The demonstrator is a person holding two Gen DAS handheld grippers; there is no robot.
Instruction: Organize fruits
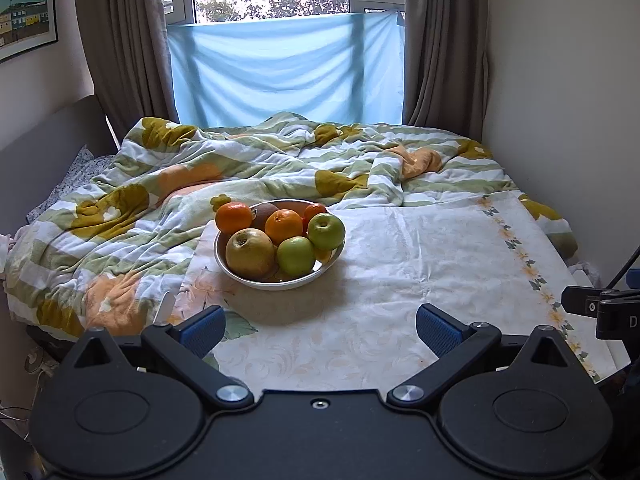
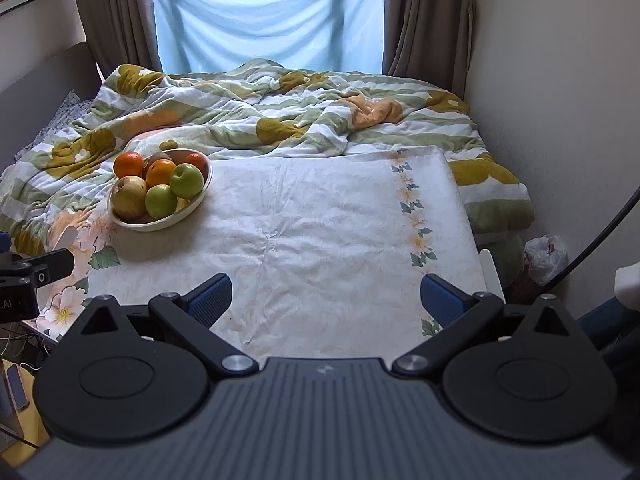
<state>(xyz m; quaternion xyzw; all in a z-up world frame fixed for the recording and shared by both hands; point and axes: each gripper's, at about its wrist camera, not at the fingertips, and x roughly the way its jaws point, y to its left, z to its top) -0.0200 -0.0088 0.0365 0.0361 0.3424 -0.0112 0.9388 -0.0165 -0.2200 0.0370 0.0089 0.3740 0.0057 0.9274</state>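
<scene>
Left gripper [image 1: 320, 330] spread wide, nothing betw blue pads [image 1: 202, 330], hovering over near part of cloth-covered table [image 1: 400, 264]. Right gripper [image 2: 325, 300] likewise splayed, empty, over same table further to the right; its black body edge visible at far right of left wrist view. Neither touching any fruit.

White bowl [image 1: 240, 276] sitting on table's far-left corner, up against rumpled floral blanket [image 1: 240, 160]. Heaped full: big yellowish apple [image 1: 251, 253] at front-left, green apple [image 1: 296, 256] just beside it at front, second green apple [image 1: 326, 231] to right & slightly higher. Orange [image 1: 284, 226] in middle, another orange [image 1: 234, 218] perched on back-left rim, small reddish-orange fruit [image 1: 315, 211] at back-right, brown kiwi-like fruit [image 1: 264, 214] tucked betw the oranges at back. Fruits all touching, piled. Something yellow low in bowl under green apples, can't tell what.

Rest of table bare. Beyond: bed w/ blanket, blue sheet [image 1: 286, 68] over lower window, brown curtains [image 1: 120, 40] either side.
</scene>
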